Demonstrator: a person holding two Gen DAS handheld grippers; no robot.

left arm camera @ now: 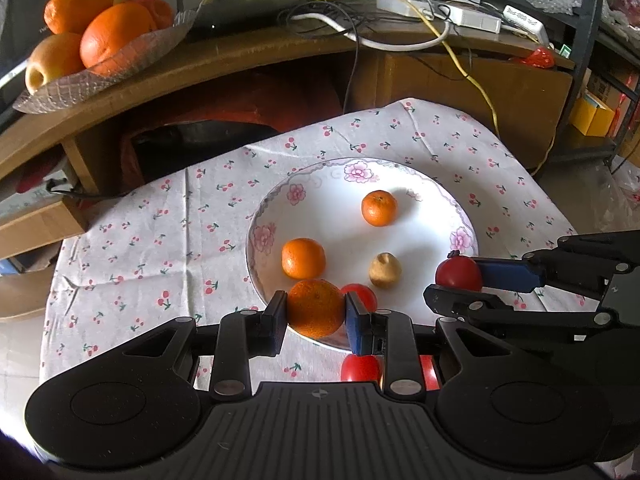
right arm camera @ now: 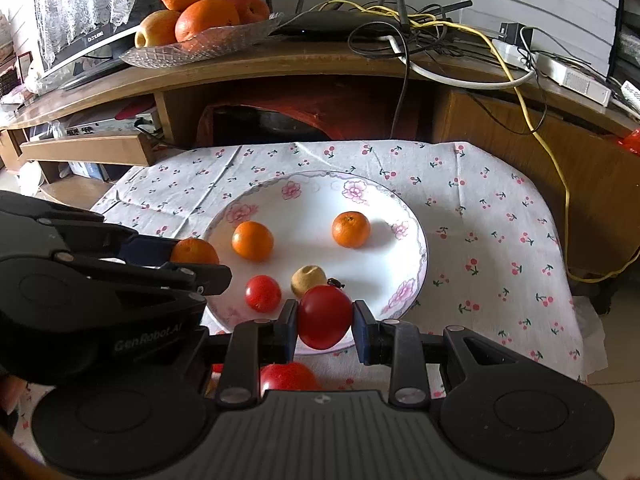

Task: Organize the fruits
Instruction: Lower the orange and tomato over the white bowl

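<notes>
My left gripper (left arm camera: 316, 312) is shut on a mandarin (left arm camera: 316, 309) above the near rim of the white flowered plate (left arm camera: 416, 192). My right gripper (right arm camera: 325, 320) is shut on a red tomato (right arm camera: 324, 316) over the plate's (right arm camera: 312, 196) near edge. Both held fruits also show from the opposite camera: the tomato (left arm camera: 459, 274) and the mandarin (right arm camera: 195, 251). Lying on the plate are two mandarins (right arm camera: 252, 240) (right arm camera: 351, 229), a small tan fruit (right arm camera: 307, 278) and a red tomato (right arm camera: 262, 293). Another red fruit (right arm camera: 289, 376) lies on the cloth, partly hidden under my right gripper.
A cherry-print cloth (right arm camera: 480, 216) covers the low table. Behind it stands a wooden cabinet (right arm camera: 280, 68) with a glass dish of large oranges and apples (right arm camera: 200, 20), a router and tangled cables (right arm camera: 400, 28). A yellow cable (right arm camera: 560, 168) hangs down at right.
</notes>
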